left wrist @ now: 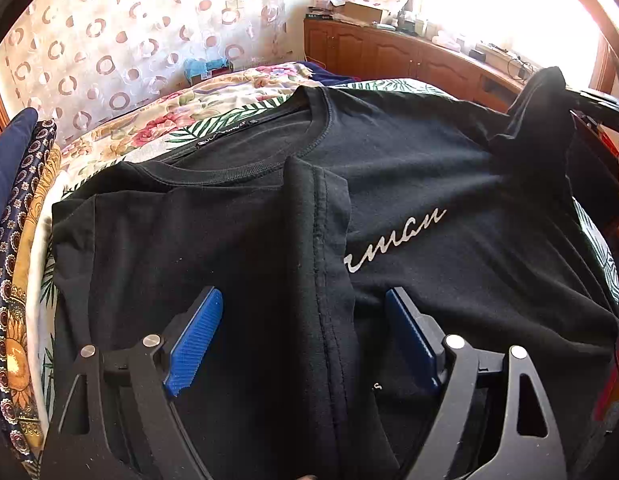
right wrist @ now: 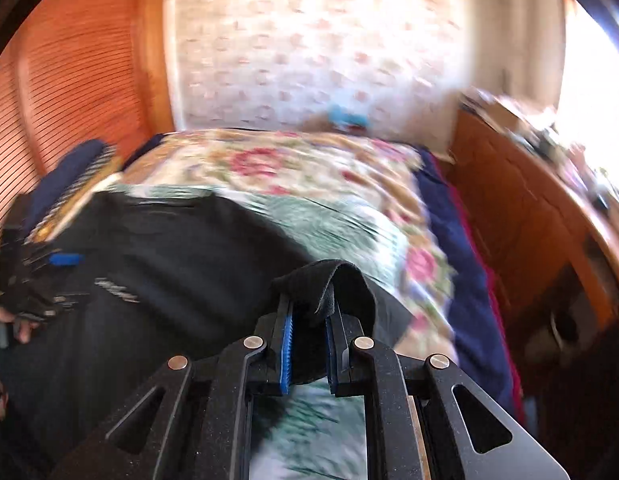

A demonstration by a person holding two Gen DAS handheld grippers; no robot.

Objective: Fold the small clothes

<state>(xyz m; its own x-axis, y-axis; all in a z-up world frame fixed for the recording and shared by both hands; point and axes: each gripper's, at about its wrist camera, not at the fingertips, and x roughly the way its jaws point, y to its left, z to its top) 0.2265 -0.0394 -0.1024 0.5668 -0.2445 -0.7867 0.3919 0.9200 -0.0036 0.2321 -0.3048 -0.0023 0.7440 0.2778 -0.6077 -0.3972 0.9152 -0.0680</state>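
A black T-shirt (left wrist: 429,184) with white script lettering lies face up on the bed, its left side folded over the middle. My left gripper (left wrist: 303,320) hovers open over that folded sleeve seam, blue pads (left wrist: 197,332) on either side without pressing. My right gripper (right wrist: 309,320) is shut on the shirt's (right wrist: 169,248) other sleeve edge, a flap of black cloth sticking up between its pads. In the left wrist view that sleeve (left wrist: 545,120) is pulled up at the far right under the right gripper (left wrist: 597,106). The right wrist view is blurred.
The bed carries a flowered quilt (left wrist: 237,92) and a leaf-print sheet (left wrist: 229,120). Patterned dark blue cushions (left wrist: 13,208) pile at the left. A wooden cabinet (left wrist: 389,56) with clutter on top runs along the far right under a bright window. A person's hand (right wrist: 21,320) shows at the left.
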